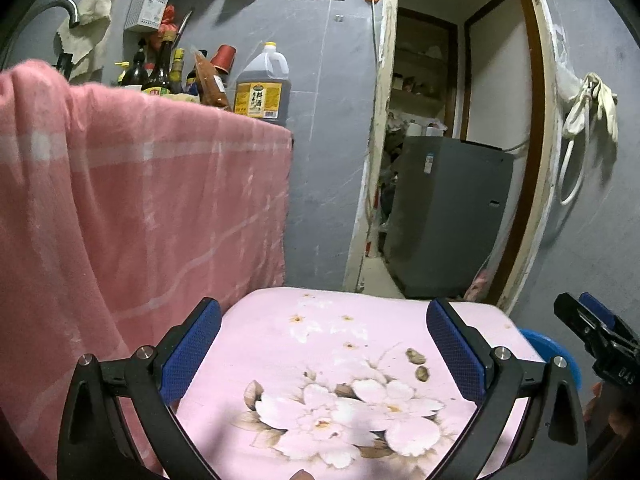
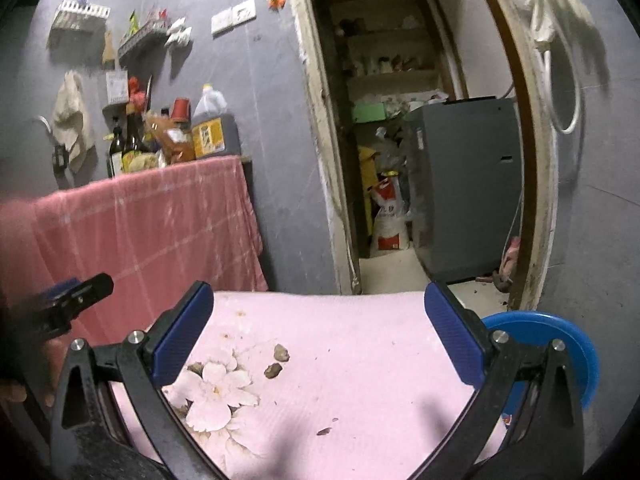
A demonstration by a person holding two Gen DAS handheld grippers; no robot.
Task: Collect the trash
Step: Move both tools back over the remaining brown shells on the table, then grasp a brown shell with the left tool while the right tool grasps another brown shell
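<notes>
Two brown nut-shell scraps lie on a pink flower-printed tabletop; in the right wrist view the scraps lie near the flower print, with small crumbs closer to me. My left gripper is open and empty above the tabletop, the scraps just inside its right finger. My right gripper is open and empty above the same tabletop. Each gripper shows at the edge of the other's view.
A blue round bin or stool stands right of the table. A pink cloth drapes a counter on the left, with bottles and a big jug on top. A doorway ahead shows a grey appliance.
</notes>
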